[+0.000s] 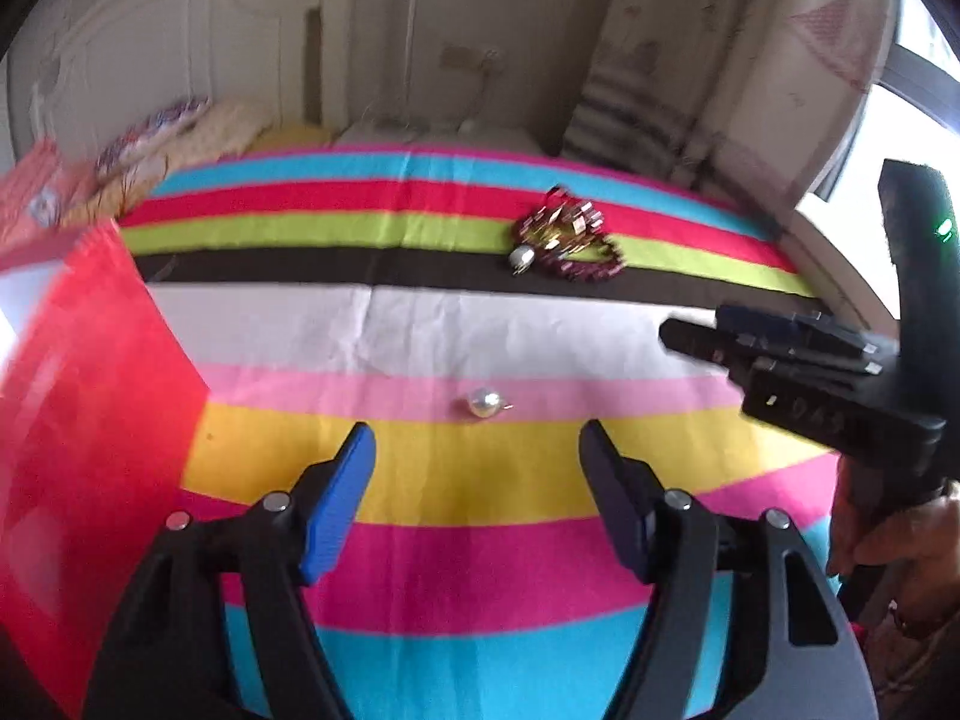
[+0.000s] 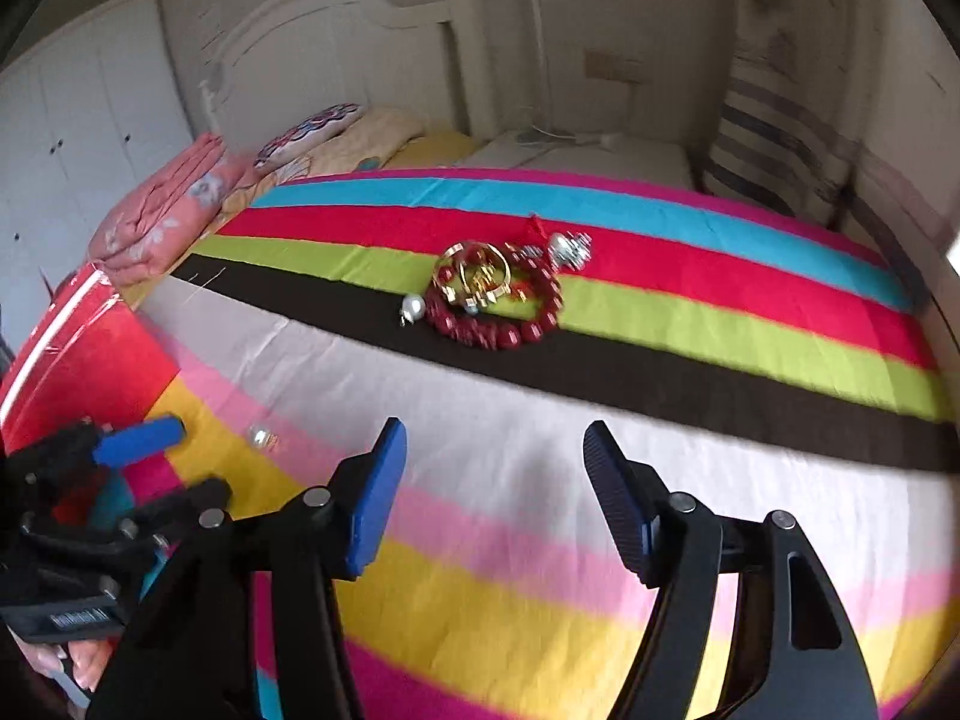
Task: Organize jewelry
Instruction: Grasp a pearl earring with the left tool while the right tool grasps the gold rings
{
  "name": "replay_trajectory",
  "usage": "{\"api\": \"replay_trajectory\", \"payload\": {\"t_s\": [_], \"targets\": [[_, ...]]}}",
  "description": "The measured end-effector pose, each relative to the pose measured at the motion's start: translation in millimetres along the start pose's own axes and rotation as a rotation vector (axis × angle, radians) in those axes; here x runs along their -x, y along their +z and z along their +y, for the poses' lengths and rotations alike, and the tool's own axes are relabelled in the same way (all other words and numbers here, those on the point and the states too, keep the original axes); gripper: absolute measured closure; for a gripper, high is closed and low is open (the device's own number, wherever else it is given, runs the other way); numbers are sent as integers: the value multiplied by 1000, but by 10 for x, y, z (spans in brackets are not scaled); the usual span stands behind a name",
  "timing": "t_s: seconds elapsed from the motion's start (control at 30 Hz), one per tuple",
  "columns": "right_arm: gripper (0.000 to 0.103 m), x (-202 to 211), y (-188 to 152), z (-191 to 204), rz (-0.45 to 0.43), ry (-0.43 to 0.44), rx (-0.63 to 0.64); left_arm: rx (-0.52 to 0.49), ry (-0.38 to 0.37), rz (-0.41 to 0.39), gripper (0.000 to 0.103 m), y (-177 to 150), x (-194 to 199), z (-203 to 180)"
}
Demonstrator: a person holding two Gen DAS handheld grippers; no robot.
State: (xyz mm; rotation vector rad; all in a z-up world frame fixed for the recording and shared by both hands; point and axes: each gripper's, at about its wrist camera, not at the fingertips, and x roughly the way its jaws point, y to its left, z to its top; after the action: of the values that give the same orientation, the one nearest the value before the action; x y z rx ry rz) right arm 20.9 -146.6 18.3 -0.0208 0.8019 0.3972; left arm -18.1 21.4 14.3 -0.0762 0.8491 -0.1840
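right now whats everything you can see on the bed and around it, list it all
striped cloth: one, many colours, covers the bed
loose pearl bead: one, silvery white, on the pink stripe just ahead of the left gripper
jewelry pile: one heap, dark red bead bracelet, gold bangles, silver beads, on the green and black stripes
red box: one, red, at the cloth's left edge
folded bedding: one stack, pink floral, far left by the headboard
pillows: several, patterned and cream, at the headboard
headboard: one, white, far end
left gripper: one, black with blue fingers, open
right gripper: one, same colours, open
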Motion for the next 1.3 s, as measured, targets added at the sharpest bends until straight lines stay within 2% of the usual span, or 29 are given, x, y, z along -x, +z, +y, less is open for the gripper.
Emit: {"api": "replay_trajectory", "payload": {"t_s": [0.07, 0.17, 0.23, 0.4, 0.63, 0.67, 0.7, 0.77, 0.83, 0.9, 1.0, 1.1, 1.17, 1.23, 1.3], "targets": [[39, -95, 95, -24, -19, 29, -4, 24, -15, 18, 34, -11, -71, 50], [43, -185, 273, -69, -52, 67, -19, 43, -61, -5, 32, -15, -3, 106], [43, -250, 383, -74, -64, 109, -33, 58, -60, 13, 32, -6, -37, 136], [51, -392, 591, -25, -63, 149, -75, 32, -60, 19, 23, -19, -22, 89], [52, -718, 799, 67, 0, 93, -94, 27, -66, 21, 20, -12, -34, 88], [55, -767, 805, 76, 15, 66, -93, 27, -66, 21, 20, -18, -32, 90], [65, -820, 812, 80, 28, 38, -94, 26, -64, 21, 20, -17, -30, 90], [81, -825, 813, 102, 12, 35, -97, 26, -59, 22, 20, -22, -28, 85], [84, -721, 771, 187, -21, -1, -47, 33, -60, 20, 20, -23, -28, 100], [94, -577, 708, 238, -52, 4, -18, 54, -61, 14, 20, -20, -14, 147], [94, -229, 583, 222, -124, 24, -25, 83, -66, 11, 21, 3, -12, 207], [94, 121, 436, 111, -191, 65, -75, 45, -29, 16, 35, 39, -42, 168], [94, 297, 338, 46, -217, 94, -99, 16, -25, 27, 52, 89, -84, 127], [94, 444, 236, 44, -233, 109, -105, -2, -33, 42, 57, 145, -131, 91], [94, 538, 154, 80, -241, 117, -101, -44, -15, 53, 57, 181, -176, 25]]}}
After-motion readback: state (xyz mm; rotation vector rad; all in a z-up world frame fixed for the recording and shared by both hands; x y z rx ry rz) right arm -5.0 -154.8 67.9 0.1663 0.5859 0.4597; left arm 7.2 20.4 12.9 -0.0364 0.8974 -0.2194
